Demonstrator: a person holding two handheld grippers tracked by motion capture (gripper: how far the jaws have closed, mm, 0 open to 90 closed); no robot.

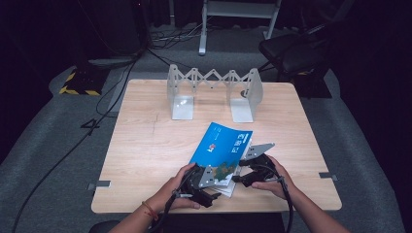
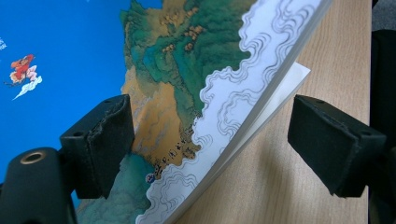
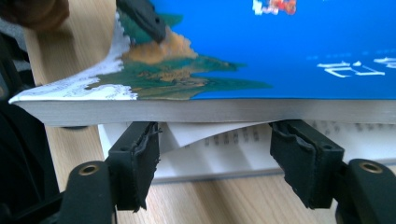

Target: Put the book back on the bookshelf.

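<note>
A blue book (image 1: pixel 221 148) with a mountain landscape on its cover lies near the table's front edge, and its top block of pages is bowed upward. My left gripper (image 1: pixel 215 175) is at the book's near corner. In the left gripper view its jaws (image 2: pixel 210 126) stand apart: one pad rests on the cover (image 2: pixel 70 56), the other hangs clear over bare wood, and the curled page edge runs between them. My right gripper (image 3: pixel 217 137) is open, its tips under the raised page block (image 3: pixel 280 109) and above the flat lower pages (image 3: pixel 224 158).
A folding metal book rack (image 1: pixel 214 90) stands at the back of the wooden table (image 1: pixel 145 145). A black chair (image 1: pixel 291 53) and cables (image 1: pixel 111 92) are on the grey floor behind. Both hands sit close to the table's front edge.
</note>
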